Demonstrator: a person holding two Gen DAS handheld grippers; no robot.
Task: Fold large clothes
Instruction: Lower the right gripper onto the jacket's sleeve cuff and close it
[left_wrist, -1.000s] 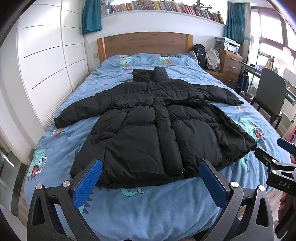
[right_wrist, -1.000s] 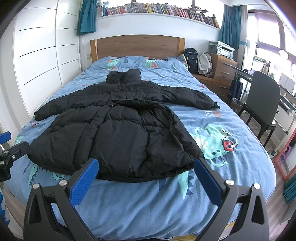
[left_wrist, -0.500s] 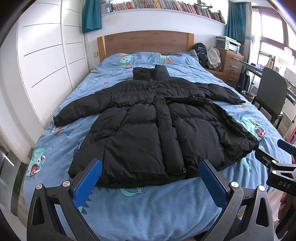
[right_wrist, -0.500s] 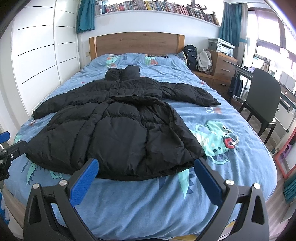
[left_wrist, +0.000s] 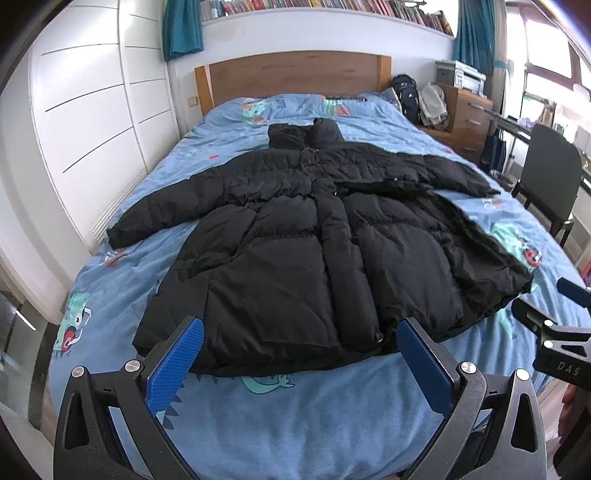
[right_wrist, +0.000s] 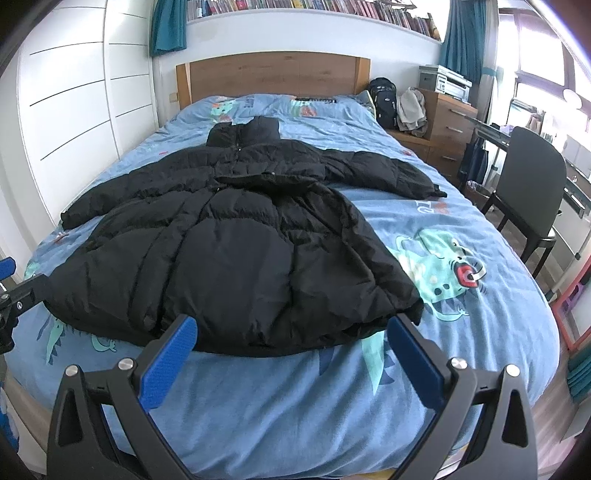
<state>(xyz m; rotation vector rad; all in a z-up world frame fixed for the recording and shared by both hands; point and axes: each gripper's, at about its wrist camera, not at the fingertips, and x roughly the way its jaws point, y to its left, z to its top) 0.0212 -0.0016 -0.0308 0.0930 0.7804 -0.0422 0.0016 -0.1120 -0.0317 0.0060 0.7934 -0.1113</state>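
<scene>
Both claws stand wide apart and hold nothing: left claw (left_wrist: 301, 356) and right claw (right_wrist: 291, 343) each hover over the foot edge of the bed (left_wrist: 295, 417), blue pads (left_wrist: 173, 365) just short of the coat hem.

Coat (left_wrist: 314, 240): black, puffy, laid flat front-up on the blue cartoon-print cover, hood toward the wooden headboard (left_wrist: 291, 75), hem near the foot edge. One sleeve reaches out toward the wardrobe-side edge, the other toward the window-side edge. The front panel on the window side is rumpled and partly folded over.

Room: white wardrobe (left_wrist: 92, 122) along one side; shelf of books (left_wrist: 332, 5) above the headboard; teal curtains (left_wrist: 183, 26) at both ends of the shelf; wooden drawers (left_wrist: 467, 122) beside the head of the bed with a printer on top and a black backpack (left_wrist: 406, 98) leaning near them; dark chair (left_wrist: 546, 173) by the window.

View differences: the left wrist view shows the wardrobe-side sleeve cuff in full and the right claw's tip at its right border. The right wrist view shows the window-side sleeve (right_wrist: 384, 173) in full, a large green monster print (right_wrist: 443, 273) on bare cover beside the coat, more floor past the window-side edge, and the left claw's tip at its left border.
</scene>
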